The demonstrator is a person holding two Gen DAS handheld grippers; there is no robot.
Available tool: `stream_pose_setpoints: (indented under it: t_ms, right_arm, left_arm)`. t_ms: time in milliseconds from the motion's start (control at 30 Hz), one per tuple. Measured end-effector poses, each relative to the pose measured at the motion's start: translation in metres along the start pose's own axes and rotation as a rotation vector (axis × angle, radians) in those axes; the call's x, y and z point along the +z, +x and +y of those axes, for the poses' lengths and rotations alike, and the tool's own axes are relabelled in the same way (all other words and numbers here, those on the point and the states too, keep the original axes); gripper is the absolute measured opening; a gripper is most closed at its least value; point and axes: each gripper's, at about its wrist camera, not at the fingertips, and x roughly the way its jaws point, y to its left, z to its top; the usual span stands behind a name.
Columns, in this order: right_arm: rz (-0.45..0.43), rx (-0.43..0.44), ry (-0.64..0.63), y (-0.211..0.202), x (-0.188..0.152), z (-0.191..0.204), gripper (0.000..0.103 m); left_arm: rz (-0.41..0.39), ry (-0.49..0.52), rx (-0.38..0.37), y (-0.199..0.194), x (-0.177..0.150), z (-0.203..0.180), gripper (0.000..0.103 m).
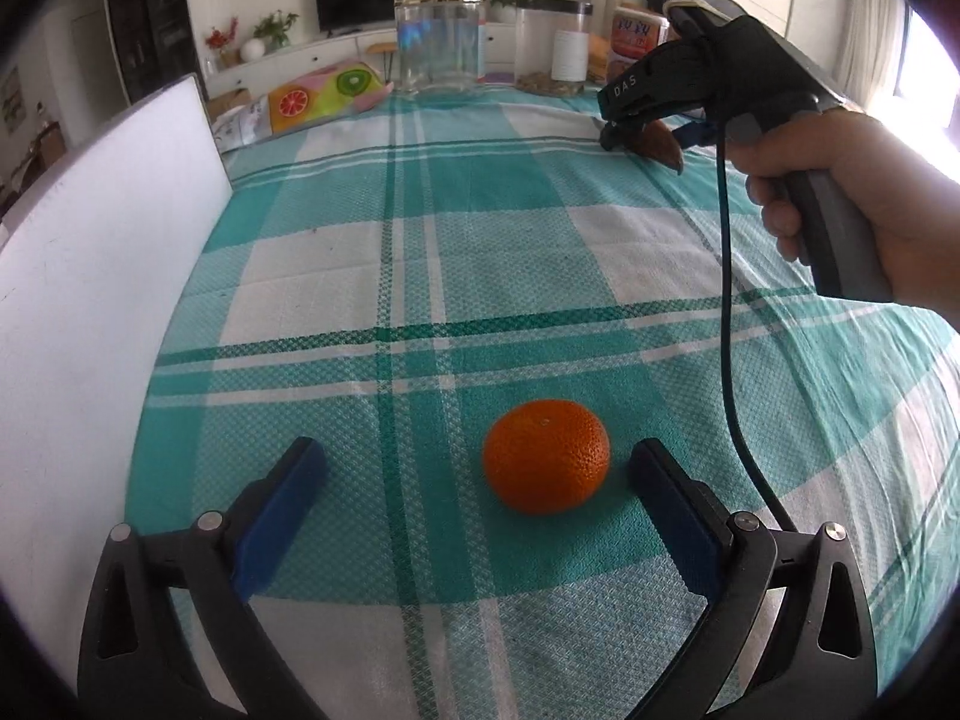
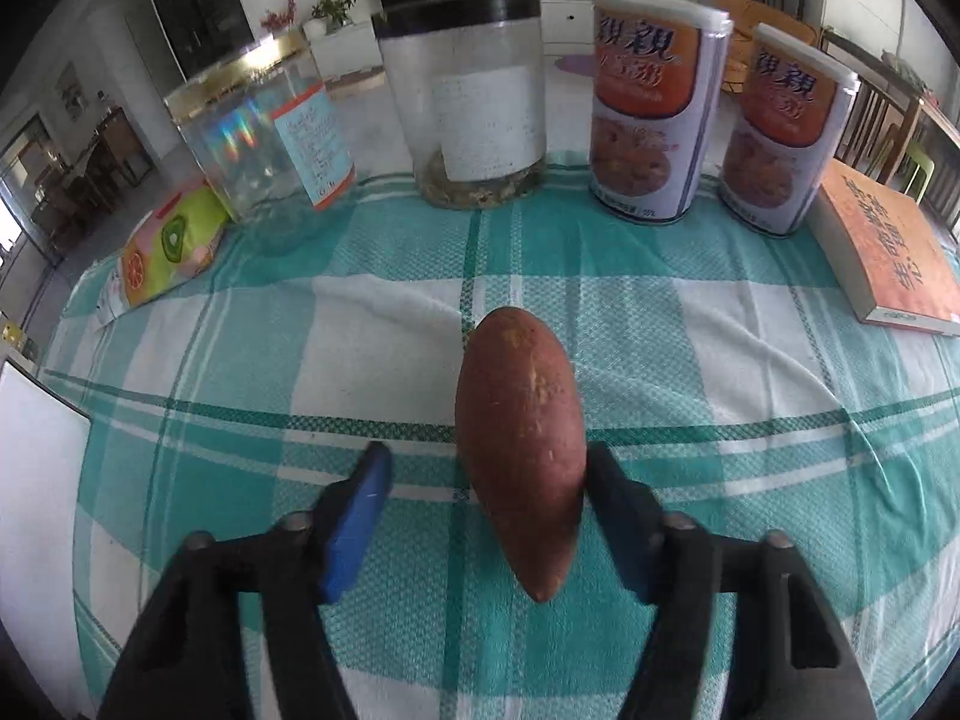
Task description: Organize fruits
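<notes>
Left wrist view: we hold our left gripper (image 1: 477, 483) with its fingers spread wide over the checked cloth (image 1: 420, 240) on the tabletop. The orange (image 1: 546, 455) sits on the cloth between them, nearer the finger at 3 o'clock and touching neither. A white board (image 1: 102, 228) stands along the cloth's edge at 9 o'clock. At 1 o'clock our right hand (image 1: 864, 204) grips the handle of the right gripper (image 1: 645, 138), whose tips sit on a brown sweet potato (image 1: 660, 143) far across the cloth.

In the right wrist view the sweet potato (image 2: 521, 450) lies lengthwise between the right gripper's (image 2: 486, 480) fingers. The finger at 3 o'clock touches its side, while the blue finger (image 2: 354, 528) at 9 o'clock stands clear of it, so nothing is pinched. Beyond, from 10 to 2 o'clock, stand a clear jar (image 2: 264, 132), a black-lidded jar (image 2: 468, 102), two cans (image 2: 654, 108) and a book (image 2: 888, 252).
</notes>
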Motion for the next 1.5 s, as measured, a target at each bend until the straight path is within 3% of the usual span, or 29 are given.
stream_pose_setpoints:
  t_ms: [233, 467, 700, 833, 1033, 1100, 1167, 1500]
  right_arm:
    - [0.011, 0.147, 0.19, -0.02, -0.031, -0.032, 0.04]
    - [-0.009, 0.263, 0.233, -0.094, -0.116, -0.053, 0.04]
    - [-0.084, 0.137, 0.189, -0.172, -0.239, -0.048, 0.04]
    - [-0.1, 0.031, 0.126, -0.177, -0.283, -0.026, 0.04]
    - [-0.156, -0.008, 0.096, -0.173, -0.295, -0.017, 0.043]
    - [-0.161, 0.007, 0.088, -0.173, -0.297, -0.016, 0.05]
    - [-0.155, 0.029, 0.072, -0.172, -0.297, -0.013, 0.067]
    - [-0.158, 0.106, 0.071, -0.172, -0.297, -0.015, 0.08]
  left_arm:
    - [0.0, -0.001, 0.0, 0.001, 0.001, 0.0, 0.102]
    - [0.0, -0.001, 0.0, 0.001, 0.001, 0.0, 0.102]
    - [-0.001, 0.002, 0.007, 0.001, 0.001, 0.0, 0.102]
    - [-0.003, 0.004, 0.012, 0.001, 0.001, 0.001, 0.102]
    - [-0.003, 0.004, 0.012, 0.001, 0.0, 0.001, 0.102]
    - [-0.003, 0.004, 0.013, 0.001, 0.0, 0.0, 0.103]
    - [-0.003, 0.004, 0.012, 0.001, 0.0, 0.001, 0.102]
    - [-0.002, 0.004, 0.012, 0.001, 0.0, 0.001, 0.103]
